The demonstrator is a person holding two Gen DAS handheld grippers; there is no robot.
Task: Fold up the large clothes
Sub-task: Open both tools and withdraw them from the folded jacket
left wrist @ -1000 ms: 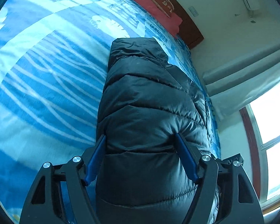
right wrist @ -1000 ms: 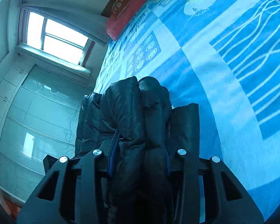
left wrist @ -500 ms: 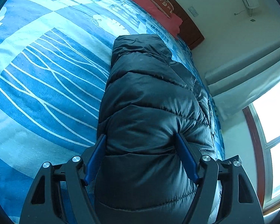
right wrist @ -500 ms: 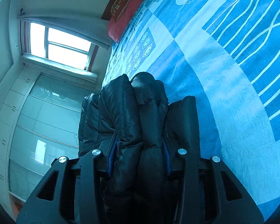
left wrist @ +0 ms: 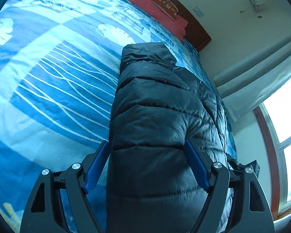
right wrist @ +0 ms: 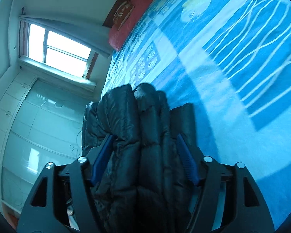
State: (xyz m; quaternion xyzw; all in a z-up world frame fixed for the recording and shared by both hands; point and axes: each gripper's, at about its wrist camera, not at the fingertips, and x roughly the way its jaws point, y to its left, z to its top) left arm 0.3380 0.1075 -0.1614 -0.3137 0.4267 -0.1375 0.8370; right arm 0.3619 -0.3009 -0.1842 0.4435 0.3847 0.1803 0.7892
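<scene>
The left gripper point(left wrist: 146, 151) grips a thick fold of the black jacket point(left wrist: 157, 120), its blue pads pressed into both sides. The right gripper point(right wrist: 143, 145) clamps several bunched layers of the jacket point(right wrist: 137, 128). The jacket lies on the blue bed point(left wrist: 54, 81), with a red pillow point(left wrist: 155, 9) at the far end.

One black puffer jacket point(left wrist: 157, 120), between the claw's fingers. One blue patterned bedspread point(left wrist: 54, 89), beneath. One red pillow point(left wrist: 155, 9), far ahead. One window point(right wrist: 58, 52), left of claw.
</scene>
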